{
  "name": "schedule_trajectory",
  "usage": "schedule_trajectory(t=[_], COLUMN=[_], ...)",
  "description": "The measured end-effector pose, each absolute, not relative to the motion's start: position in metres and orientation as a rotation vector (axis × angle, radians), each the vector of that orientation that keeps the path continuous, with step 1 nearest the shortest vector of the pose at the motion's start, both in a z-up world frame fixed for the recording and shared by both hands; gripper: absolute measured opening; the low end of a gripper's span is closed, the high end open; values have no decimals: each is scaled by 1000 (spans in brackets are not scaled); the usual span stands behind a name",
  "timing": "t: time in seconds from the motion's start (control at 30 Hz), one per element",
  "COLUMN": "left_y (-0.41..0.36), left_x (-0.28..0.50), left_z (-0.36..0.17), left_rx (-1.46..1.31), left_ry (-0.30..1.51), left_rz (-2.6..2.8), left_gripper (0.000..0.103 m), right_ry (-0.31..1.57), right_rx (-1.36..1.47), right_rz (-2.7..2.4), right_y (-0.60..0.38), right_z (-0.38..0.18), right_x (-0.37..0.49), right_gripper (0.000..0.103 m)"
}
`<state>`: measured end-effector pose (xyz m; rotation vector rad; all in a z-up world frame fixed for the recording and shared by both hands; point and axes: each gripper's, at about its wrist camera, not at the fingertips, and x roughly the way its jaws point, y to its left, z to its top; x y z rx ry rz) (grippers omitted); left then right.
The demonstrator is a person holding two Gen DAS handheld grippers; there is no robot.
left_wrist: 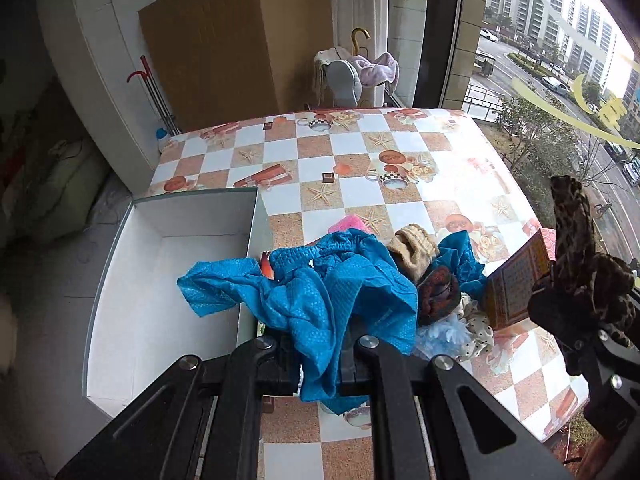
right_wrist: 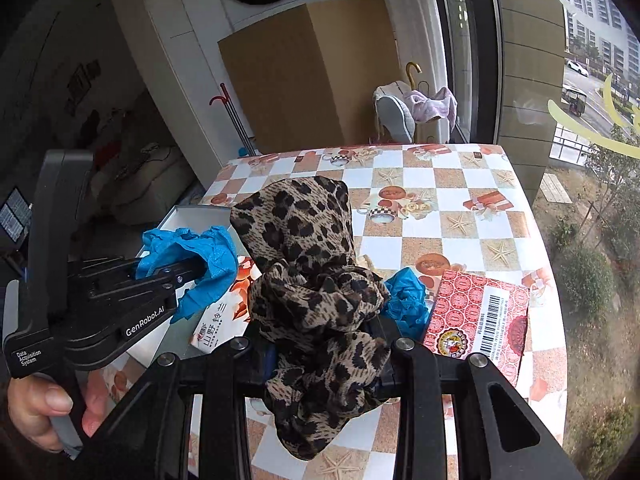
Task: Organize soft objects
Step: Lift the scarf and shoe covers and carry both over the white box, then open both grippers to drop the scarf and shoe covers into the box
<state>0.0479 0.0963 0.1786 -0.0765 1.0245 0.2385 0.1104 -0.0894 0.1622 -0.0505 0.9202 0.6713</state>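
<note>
Your left gripper, marked "GenRobot.AI", pinches crinkly blue cloth; your right gripper pinches a gauzy leopard-print scarf above the checkered tablecloth.

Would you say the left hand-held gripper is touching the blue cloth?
Touching: in the left wrist view the left hand-held gripper is clamped on the blue cloth, which bunches between its fingers.

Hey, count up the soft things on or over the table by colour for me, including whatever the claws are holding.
Blue: 3, the cloth in the left claw, another piece, a fluffy item
Leopard print: 1, scarf in the right claw
Tan: 1, knit item
Dark reddish: 1
Pink: 1
Total: 7
</note>
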Motion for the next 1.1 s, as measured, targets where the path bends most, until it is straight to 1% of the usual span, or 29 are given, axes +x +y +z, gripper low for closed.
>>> schedule_trajectory(t=[0.23, 0.5, 0.7, 1.1], left_y=[154, 194, 224, 252], left_x=[27, 3, -14, -31], left_z=[158, 128, 123, 104], left_rx=[-120, -186, -208, -253], left_ry=[1042, 1070, 1076, 1115], left_rz=[298, 355, 412, 447], left_gripper=[12, 12, 12, 12], right_ry=[959, 998, 1003, 1041], right_rx=[-72, -133, -147, -225], right_rz=[764, 813, 862, 894], right_y=[-35, 26, 66, 108], right_z=[150, 138, 136, 123], right_x=[91, 80, 74, 67], right_gripper=[35, 35, 35, 35])
